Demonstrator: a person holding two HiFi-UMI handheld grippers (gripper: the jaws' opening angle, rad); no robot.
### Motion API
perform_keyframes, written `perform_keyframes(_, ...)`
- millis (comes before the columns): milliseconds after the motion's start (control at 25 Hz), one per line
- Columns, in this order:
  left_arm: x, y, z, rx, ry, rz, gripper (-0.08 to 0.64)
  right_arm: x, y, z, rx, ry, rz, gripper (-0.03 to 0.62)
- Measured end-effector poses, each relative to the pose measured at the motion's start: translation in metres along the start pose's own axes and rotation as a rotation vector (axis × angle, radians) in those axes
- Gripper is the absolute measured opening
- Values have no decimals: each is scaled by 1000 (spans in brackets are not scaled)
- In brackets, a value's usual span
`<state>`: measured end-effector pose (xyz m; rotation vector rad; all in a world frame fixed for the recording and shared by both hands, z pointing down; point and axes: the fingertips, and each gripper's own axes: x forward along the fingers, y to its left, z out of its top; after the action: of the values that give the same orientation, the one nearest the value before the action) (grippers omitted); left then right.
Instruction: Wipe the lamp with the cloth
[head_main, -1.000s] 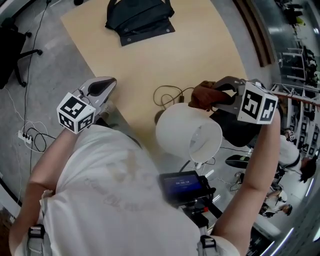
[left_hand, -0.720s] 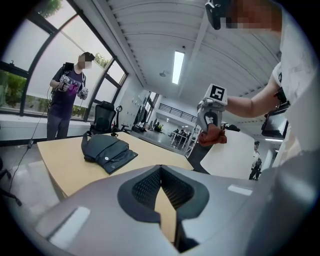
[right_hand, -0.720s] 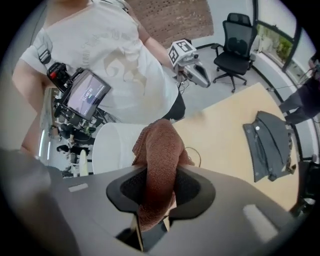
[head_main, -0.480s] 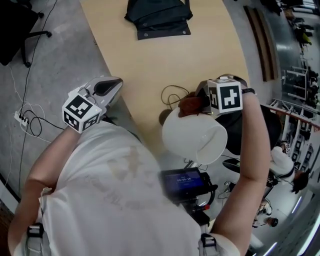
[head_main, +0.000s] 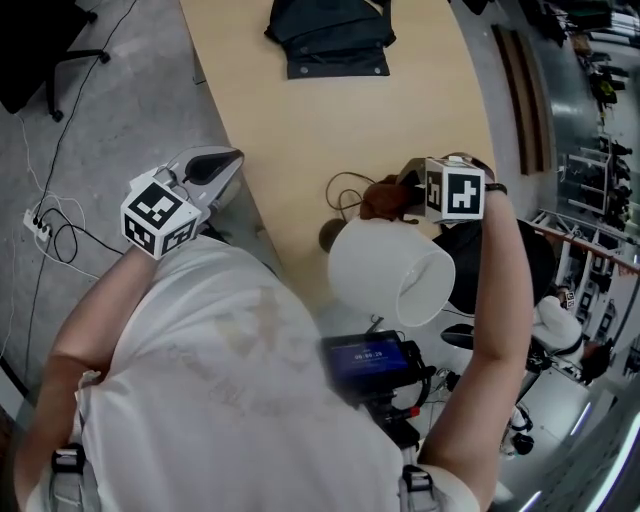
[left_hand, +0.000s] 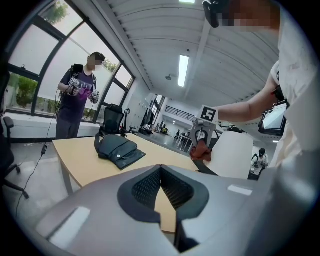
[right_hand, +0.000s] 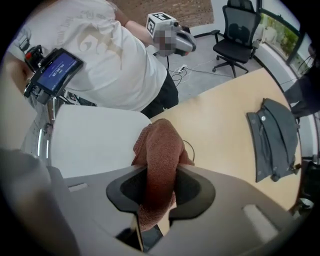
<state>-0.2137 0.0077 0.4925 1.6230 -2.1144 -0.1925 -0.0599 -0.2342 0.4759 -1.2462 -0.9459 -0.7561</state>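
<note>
Between the jaws of the right gripper (right_hand: 159, 186) a rust-brown cloth (right_hand: 158, 150) is clamped, its bunched end sticking out beyond the fingertips. Directly under that end the white lamp shade (right_hand: 92, 137) is met, and the cloth is pressed against its outer wall near the narrow end. In the head view the shade (head_main: 385, 270) is seen tilted, with its wide opening turned away from the gripper (head_main: 398, 196). Just beyond the cloth a thin looped cable (head_main: 345, 188) and the dark lamp base (head_main: 329, 237) are seen on the wooden table (head_main: 330, 110). Behind the shade, a device with a lit blue screen (right_hand: 54, 69) is carried at the person's chest. Well off, at the table's far end, a black bag (right_hand: 272, 140) is laid flat, and past that a black office chair (right_hand: 239, 25) is parked on the floor.

The left gripper (left_hand: 160, 187) is held beside the table's edge, well apart from the lamp, its jaws brought together at the tips with nothing between them.

Compared with a second ago, the right gripper has been lowered and tipped more steeply, and the cloth, then held clear above the shade, has been brought down onto it. The left gripper (head_main: 212, 172) has been shifted only slightly.
</note>
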Motion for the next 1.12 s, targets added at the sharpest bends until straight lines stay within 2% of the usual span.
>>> perform_keyframes(200, 1, -8, -4, 1, 0, -26, 2, -69, 41, 19, -50, -57, -84, 129)
perform_keyframes(360, 2, -18, -5, 13, -7, -49, 2, -93, 73, 39, -106, -7, -58, 129)
perform_keyframes(560, -8, -16, -8, 6, -16, -27, 2, -61, 69, 51, -199, 167, 60, 126)
perform_keyframes(800, -34, -6, -14, -17, -18, 34, 2, -16, 44, 68, -294, 276, 159, 124)
perform_keyframes(920, -45, 1, -19, -28, -20, 60, 2, 5, 27, 74, -316, 300, 167, 124)
perform_keyframes(1120, -57, -5, -27, -34, -21, 78, 2, 31, 8, 74, -314, 317, 122, 124)
